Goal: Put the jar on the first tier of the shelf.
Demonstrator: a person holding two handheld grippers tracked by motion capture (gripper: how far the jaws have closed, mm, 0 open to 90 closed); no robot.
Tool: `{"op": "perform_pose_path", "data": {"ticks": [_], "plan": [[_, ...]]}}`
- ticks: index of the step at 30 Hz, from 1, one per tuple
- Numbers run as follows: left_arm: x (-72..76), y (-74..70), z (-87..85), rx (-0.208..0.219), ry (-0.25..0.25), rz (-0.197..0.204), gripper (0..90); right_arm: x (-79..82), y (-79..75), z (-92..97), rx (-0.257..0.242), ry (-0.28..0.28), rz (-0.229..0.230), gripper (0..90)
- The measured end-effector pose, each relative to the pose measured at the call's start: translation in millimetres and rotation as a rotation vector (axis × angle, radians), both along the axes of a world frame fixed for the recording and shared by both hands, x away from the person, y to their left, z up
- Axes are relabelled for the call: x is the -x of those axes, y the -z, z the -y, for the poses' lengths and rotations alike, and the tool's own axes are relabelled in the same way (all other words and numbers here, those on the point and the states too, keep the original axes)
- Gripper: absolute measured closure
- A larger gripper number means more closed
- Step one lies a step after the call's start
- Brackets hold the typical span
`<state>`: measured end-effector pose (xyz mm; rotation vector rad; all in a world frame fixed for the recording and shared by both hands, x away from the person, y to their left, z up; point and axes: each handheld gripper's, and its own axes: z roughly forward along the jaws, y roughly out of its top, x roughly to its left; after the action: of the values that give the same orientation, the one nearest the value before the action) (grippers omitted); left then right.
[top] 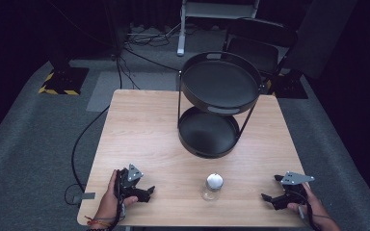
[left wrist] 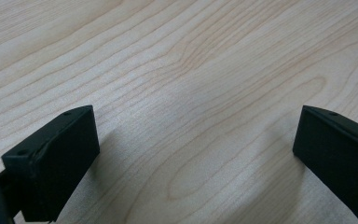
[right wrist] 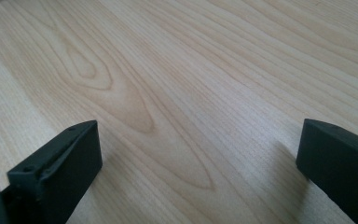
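Note:
A small clear glass jar [top: 213, 186] with a silver lid stands upright on the wooden table [top: 149, 130], near its front edge and between my two grippers. My left gripper [top: 147, 192] rests low on the table at the front left, held by a hand, its jaws pointing right toward the jar. In the left gripper view its gripper [left wrist: 193, 140] is open over bare wood. My right gripper [top: 269, 198] sits at the front right, pointing left. Its jaws [right wrist: 198, 149] stand wide apart with nothing between them.
A black two-tier round tray stand [top: 220, 103] occupies the table's far right half; both trays look empty. Behind the table are a dark chair [top: 260, 45], cables and a yellow-black marked base [top: 62, 79] on grey carpet.

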<state>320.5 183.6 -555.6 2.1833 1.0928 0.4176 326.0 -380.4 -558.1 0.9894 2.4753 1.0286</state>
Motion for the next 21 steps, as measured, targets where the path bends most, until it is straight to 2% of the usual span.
{"op": "perform_pose_path", "data": {"ticks": [15, 17, 19, 21], "plan": [[0.0, 0.0, 0.0, -0.001, 0.000, 0.000, 0.0, -0.1, -0.8, -0.4, 0.008, 0.003, -0.005, 0.0], [0.0, 0.0, 0.0, 0.001, 0.001, 0.000, 0.0, 0.2, -2.5, -0.8, 0.023, -0.006, -0.004, 1.1], [0.0, 0.0, 0.0, -0.001, 0.000, 0.000, 0.0, 1.0, -4.2, -3.5, 0.031, -0.047, -0.009, 2.3], [0.0, 0.0, 0.0, -0.001, 0.000, 0.000, 0.0, 1.1, -5.5, -7.4, 0.041, -0.058, -0.005, 2.2]]}}
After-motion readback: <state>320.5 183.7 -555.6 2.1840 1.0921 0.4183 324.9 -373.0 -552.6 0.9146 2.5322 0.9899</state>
